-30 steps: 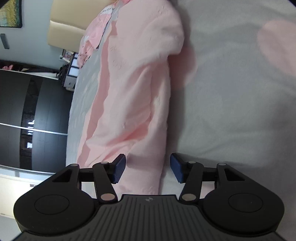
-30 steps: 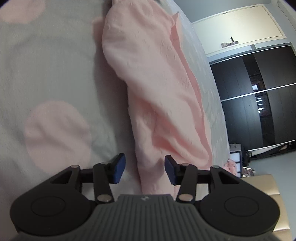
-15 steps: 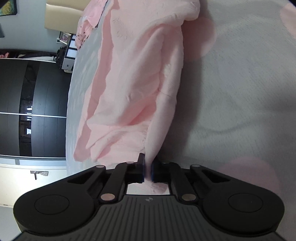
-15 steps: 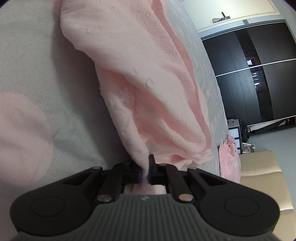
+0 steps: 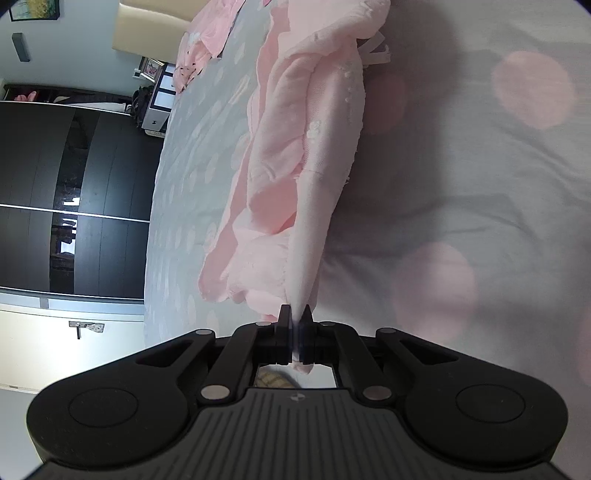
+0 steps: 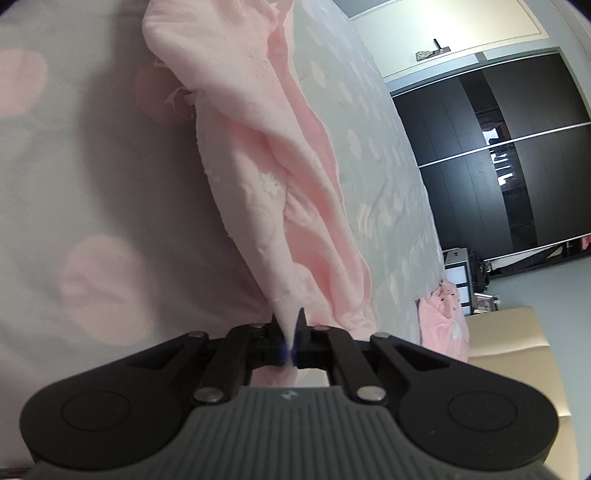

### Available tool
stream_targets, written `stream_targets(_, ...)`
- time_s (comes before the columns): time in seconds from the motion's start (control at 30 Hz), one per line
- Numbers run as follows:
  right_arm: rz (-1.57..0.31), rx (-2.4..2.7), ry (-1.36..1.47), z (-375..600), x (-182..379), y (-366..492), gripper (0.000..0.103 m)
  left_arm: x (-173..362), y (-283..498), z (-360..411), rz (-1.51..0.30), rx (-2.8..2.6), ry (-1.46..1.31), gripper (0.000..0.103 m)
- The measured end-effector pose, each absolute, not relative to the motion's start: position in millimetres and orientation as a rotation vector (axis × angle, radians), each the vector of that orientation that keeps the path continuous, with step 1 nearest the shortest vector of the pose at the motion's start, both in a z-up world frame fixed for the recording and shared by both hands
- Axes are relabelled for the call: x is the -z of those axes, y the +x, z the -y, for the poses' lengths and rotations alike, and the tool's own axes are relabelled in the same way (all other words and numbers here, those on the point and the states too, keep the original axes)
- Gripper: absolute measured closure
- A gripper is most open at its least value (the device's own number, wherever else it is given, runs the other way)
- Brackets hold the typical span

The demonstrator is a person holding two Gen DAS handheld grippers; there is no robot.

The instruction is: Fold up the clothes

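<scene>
Room: bedroom, with a dark sliding wardrobe [image 5: 70, 192] along one side and a pale door [image 6: 461, 33] next to it; you are working over the bed.
Bed: the grey sheet with pink dots [image 5: 480, 155] is your folding surface, bare on one side of the garment, so you have somewhere to lay it flat.
Garment: the pink garment [image 5: 306, 155] lies bunched in a long ridge on the sheet; the near end of it rises off the bed toward each of your grippers, and the far end rests on the sheet.
Left gripper [image 5: 295, 325]: your jaws are pressed together on an edge of the pink fabric, with a little tab of cloth poking out behind them.
Right gripper [image 6: 291, 332]: likewise pressed together, pinching another edge of the same garment.
Why two pinches: holding two points of one edge lets the cloth hang between your hands and spread, instead of trailing as a rope.
Step, as it looks: you seem to be lifting to shake out or flatten it; no fold is made yet.
Other clothes: a second pink garment [image 6: 447, 325] sits near the tan headboard [image 6: 517, 339], well apart.
Watch: the pinches are near the very edge, so a hard tug could slip them.
</scene>
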State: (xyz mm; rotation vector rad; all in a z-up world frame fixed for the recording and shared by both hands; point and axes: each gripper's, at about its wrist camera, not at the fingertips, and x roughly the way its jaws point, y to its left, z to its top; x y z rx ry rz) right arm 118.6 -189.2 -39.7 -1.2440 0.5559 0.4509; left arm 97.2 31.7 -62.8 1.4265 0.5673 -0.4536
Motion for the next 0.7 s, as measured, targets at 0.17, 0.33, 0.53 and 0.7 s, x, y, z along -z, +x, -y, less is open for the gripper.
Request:
stream_targets(0.17, -0.587, -0.516, -1.218, 182, 24, 78, 0.1, 51, 60, -46, -0.594, 0.458, 1.402, 0.102)
stream_targets(0.33, -0.602, -0.578, -1.209, 175, 17, 33, 0.1, 44, 20, -59, -0.636, 0.478, 1.365, 0.102)
stream_targets(0.53, -0.648, -0.639, -1.21, 176, 29, -7, 0.1, 60, -21, -66, -0.709, 0.564, 1.386, 0.102)
stream_targets(0.7, -0.69, -0.671, -1.231, 176, 54, -17, 0.099, 87, -22, -68, -0.798, 0.631, 1.392, 0.102)
